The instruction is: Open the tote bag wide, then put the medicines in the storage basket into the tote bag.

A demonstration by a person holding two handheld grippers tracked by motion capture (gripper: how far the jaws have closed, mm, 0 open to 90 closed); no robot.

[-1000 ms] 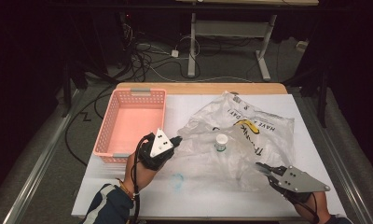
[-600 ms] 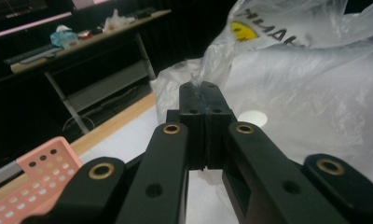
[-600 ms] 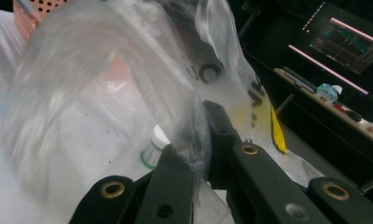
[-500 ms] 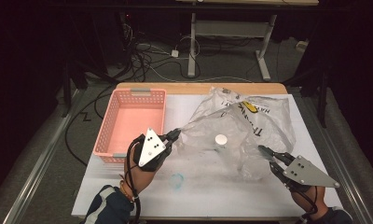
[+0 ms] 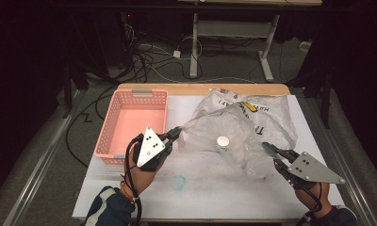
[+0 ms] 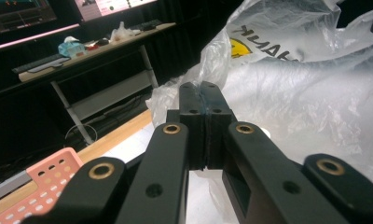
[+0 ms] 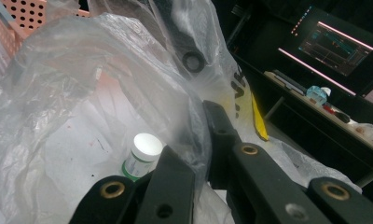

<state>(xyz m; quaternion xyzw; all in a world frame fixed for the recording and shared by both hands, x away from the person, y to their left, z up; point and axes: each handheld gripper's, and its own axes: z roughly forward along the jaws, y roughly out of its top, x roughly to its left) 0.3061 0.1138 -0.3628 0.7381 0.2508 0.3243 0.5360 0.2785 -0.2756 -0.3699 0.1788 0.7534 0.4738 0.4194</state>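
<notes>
A clear plastic bag with black letters and a yellow mark lies on the right half of the desk, and its mouth is pulled open toward the person. Inside the bag stands a small bottle with a white cap; in the right gripper view the bottle shows a green label and stands upright on the desk surface under the film. The left gripper has its jaws closed on the left edge of the bag and holds this edge stretched, just beside the pink basket. In the left gripper view the two jaws are pressed together with the film between them. The right gripper pinches the right edge of the bag, with the film between its jaws. The pink basket stands on the left side of the desk.
</notes>
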